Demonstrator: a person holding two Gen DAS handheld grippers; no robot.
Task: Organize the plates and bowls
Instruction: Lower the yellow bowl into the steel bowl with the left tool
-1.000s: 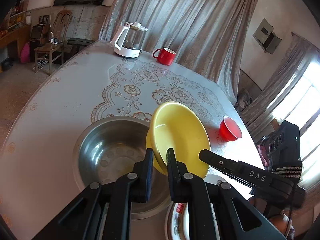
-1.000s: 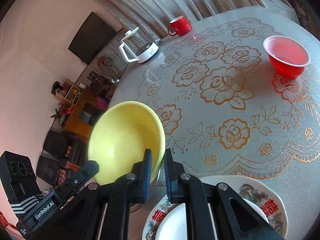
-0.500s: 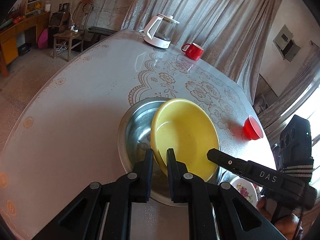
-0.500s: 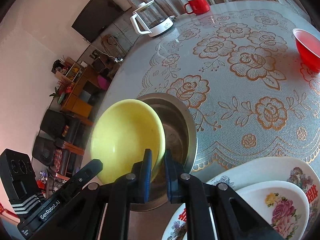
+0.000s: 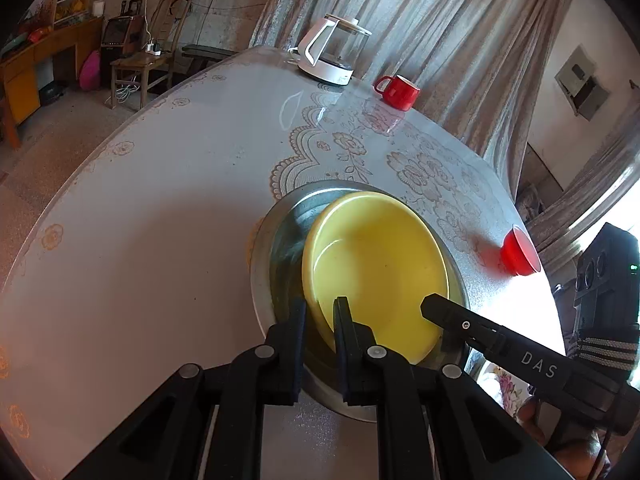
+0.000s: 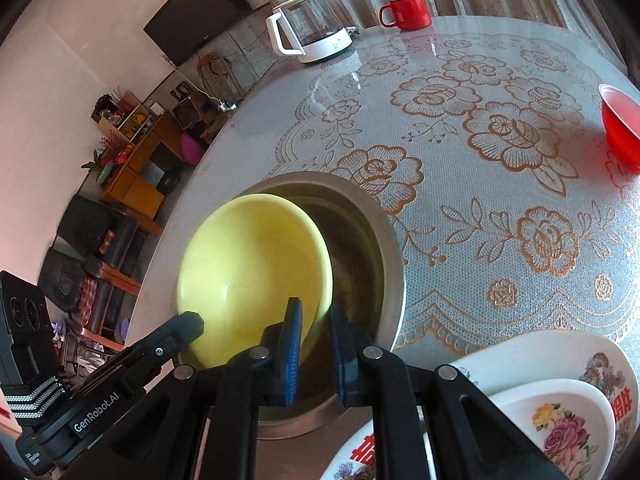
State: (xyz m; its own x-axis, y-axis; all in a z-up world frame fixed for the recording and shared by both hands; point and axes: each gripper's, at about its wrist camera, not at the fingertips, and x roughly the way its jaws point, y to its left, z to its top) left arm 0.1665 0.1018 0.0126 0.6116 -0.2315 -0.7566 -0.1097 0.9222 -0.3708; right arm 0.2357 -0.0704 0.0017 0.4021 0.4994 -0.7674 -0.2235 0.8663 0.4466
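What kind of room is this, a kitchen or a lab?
Most likely a living or dining room in a home: a table under a flowered cloth, a wall television, and curtains by the window.

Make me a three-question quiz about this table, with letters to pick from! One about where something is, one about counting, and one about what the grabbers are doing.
1. Where is the yellow bowl?
A. Inside the metal bowl
B. Beside the kettle
C. On the flowered plate

2. How many red things stand on the table?
A. One
B. Two
C. Four

3. What are the two grippers doing?
A. Both hang open over the table
B. Both are shut on the yellow bowl's rim
C. One holds the kettle

Answers:
1. A: the yellow bowl sits within the metal bowl's rim, tilted.
2. B: a red mug and a red cup.
3. B: the left gripper and the right gripper each pinch the rim from opposite sides.
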